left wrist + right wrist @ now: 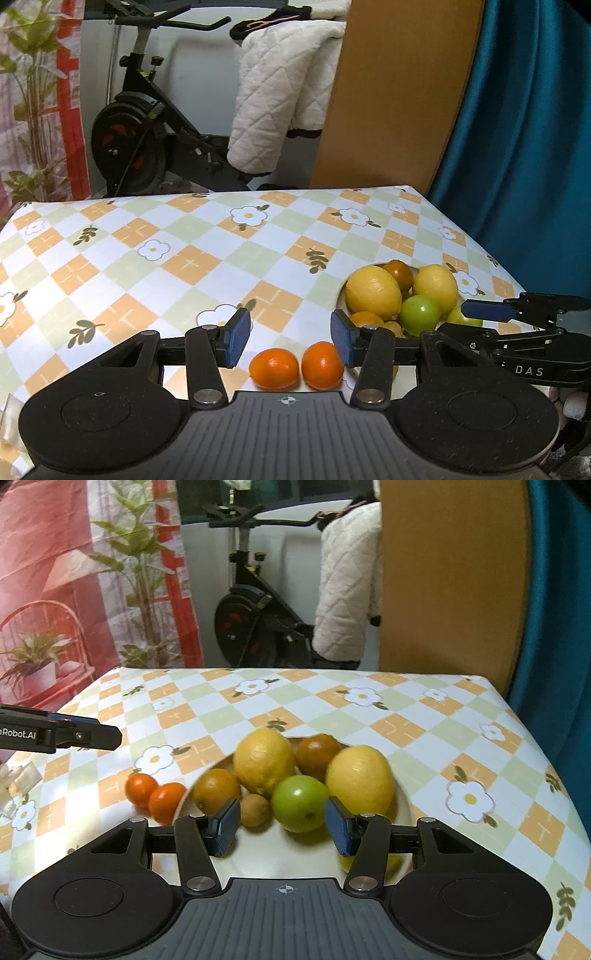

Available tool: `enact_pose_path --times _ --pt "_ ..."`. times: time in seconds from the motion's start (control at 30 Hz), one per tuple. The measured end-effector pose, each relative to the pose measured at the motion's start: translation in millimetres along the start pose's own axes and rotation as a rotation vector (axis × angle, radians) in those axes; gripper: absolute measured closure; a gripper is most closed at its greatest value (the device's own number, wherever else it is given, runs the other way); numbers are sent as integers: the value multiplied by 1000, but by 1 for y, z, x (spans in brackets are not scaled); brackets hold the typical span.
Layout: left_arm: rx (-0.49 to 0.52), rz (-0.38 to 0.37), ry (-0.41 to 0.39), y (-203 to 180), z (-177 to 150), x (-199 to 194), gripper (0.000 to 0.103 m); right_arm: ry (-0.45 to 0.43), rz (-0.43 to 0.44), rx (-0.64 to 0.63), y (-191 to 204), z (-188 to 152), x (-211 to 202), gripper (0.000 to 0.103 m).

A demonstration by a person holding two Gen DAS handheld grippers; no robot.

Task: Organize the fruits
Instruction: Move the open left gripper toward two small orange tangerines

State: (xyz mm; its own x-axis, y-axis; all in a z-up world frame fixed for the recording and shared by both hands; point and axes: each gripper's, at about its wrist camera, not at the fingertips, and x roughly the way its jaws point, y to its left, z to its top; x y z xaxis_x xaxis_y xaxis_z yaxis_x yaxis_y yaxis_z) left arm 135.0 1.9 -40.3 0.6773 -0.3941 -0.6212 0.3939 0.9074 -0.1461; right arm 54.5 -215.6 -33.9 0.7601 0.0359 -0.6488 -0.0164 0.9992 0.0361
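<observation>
Tangerines (295, 367) sit between the left hand-held gripper (291, 341) fingers, spread wide for grabbing; right hand-held gripper (282, 827) gapes over the plate (404, 812).

Left gripper (290, 339) and right gripper (281, 825) both gape, level, side by side.

Light: I see even, soft indoor brightness.
Blur: fruit pile (295, 779) looks smeared, perhaps motion.
Edges: fisheye bending, dark corners.
</observation>
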Motion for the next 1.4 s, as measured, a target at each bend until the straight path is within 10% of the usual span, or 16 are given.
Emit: enact_pose_path --times 1.4 --pt "-121 -45 25 31 -22 2 54 79 202 -262 93 11 45 59"
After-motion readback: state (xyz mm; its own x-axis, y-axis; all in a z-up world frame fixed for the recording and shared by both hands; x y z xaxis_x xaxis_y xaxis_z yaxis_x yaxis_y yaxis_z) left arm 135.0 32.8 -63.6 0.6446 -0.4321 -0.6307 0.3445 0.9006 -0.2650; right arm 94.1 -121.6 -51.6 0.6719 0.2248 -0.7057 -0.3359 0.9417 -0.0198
